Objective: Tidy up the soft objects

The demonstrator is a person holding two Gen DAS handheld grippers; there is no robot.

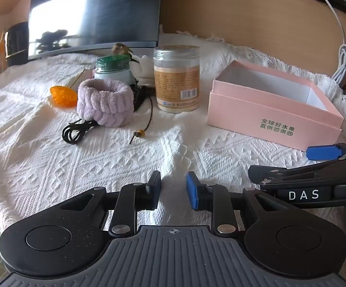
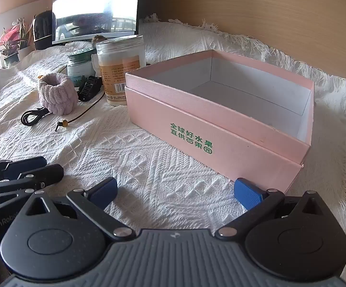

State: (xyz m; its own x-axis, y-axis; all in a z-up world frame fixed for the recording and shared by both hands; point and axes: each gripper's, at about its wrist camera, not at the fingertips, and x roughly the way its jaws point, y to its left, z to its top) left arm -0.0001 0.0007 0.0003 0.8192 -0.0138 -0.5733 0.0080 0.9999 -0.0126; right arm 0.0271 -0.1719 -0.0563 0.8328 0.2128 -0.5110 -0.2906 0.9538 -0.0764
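A fluffy lilac wristband stands on the white woven cloth, left of centre in the left wrist view; the same wristband shows at far left in the right wrist view. A pink box with green lettering sits empty and lidless to the right; the box fills the middle of the right wrist view. My left gripper hovers over bare cloth, its jaws partly apart with nothing between them. My right gripper is open wide just in front of the box's near wall.
Beside the wristband are a coiled black cord, a beaded string, an orange object, a green-lidded jar and a tall clear jar. A dark monitor stands behind. A black hair clip lies by the jars.
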